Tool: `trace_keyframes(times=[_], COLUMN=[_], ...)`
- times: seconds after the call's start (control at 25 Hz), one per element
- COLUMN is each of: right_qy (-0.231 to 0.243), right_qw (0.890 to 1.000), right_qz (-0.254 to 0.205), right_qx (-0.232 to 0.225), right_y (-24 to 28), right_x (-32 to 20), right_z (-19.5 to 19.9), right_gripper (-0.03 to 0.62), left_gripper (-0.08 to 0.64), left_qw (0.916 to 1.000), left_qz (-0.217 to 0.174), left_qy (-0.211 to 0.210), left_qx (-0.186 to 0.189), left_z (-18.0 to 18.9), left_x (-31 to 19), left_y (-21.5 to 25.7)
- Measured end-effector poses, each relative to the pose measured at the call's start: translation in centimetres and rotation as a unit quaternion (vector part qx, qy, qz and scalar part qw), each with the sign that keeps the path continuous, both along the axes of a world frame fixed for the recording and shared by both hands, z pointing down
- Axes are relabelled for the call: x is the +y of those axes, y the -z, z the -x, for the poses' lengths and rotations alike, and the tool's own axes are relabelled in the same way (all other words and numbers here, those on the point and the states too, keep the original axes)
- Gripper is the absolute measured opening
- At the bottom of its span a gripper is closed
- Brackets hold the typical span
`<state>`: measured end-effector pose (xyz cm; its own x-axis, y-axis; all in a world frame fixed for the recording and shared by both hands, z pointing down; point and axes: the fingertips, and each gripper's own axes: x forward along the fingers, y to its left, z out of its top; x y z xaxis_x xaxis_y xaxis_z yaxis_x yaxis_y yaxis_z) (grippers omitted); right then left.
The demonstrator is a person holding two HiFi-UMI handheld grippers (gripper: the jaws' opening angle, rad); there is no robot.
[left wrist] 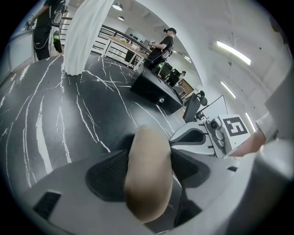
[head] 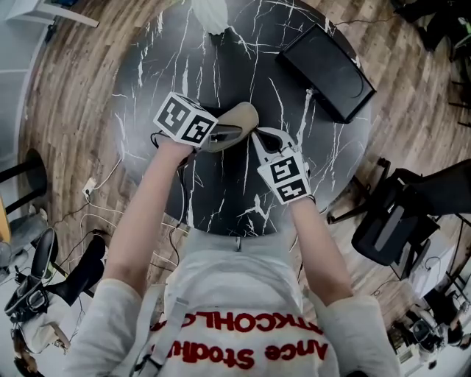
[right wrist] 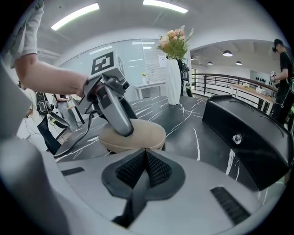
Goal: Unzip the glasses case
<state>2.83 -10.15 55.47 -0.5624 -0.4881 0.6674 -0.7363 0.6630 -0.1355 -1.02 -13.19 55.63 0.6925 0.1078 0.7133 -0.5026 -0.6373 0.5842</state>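
A beige oval glasses case [head: 241, 116] sits near the middle of the round black marble table [head: 147, 88]. My left gripper [head: 223, 135] is shut on the case [left wrist: 147, 179], with one pad on each long side. My right gripper [head: 257, 135] comes in from the right with its tips at the case's near end. In the right gripper view its jaws [right wrist: 146, 155] are shut, pads together, right in front of the case [right wrist: 140, 133]. Nothing shows between them. The left gripper's finger [right wrist: 115, 112] lies across the case top.
A black box [head: 327, 70] lies at the table's back right, close to the right gripper. A white vase [head: 213, 15] with flowers stands at the back edge. An office chair [head: 397, 213] is off the table to the right. Cables run over the floor on the left.
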Motion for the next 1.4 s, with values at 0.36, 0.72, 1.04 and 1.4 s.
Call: trace_keyframes(times=[0.36, 0.72, 1.04, 1.4], right_qy=[0.002, 0.035, 0.013, 0.041], right_qw=[1.000, 0.999, 1.000, 0.998], right_qz=[-0.014, 0.019, 0.012, 0.041], right_qx=[0.008, -0.033, -0.005, -0.028], right_y=[-0.1, 0.1, -0.2, -1.2], right_x=[0.2, 0.6, 0.4, 4.7], right_z=[0.2, 0.9, 0.5, 6.0], right_gripper=[0.018, 0.097, 0.034, 0.017], left_gripper=[0.305, 0.305, 0.307, 0.307], left_qw=[1.0000, 1.0000, 1.0000, 1.0000], left_qz=[-0.004, -0.002, -0.004, -0.003], left_qy=[-0.003, -0.004, -0.004, -0.005], left_qx=[-0.001, 0.002, -0.002, 0.002], left_z=[0.0, -0.1, -0.1, -0.2], left_x=[-0.1, 0.0, 0.0, 0.0], left_y=[-0.1, 0.0, -0.2, -0.2])
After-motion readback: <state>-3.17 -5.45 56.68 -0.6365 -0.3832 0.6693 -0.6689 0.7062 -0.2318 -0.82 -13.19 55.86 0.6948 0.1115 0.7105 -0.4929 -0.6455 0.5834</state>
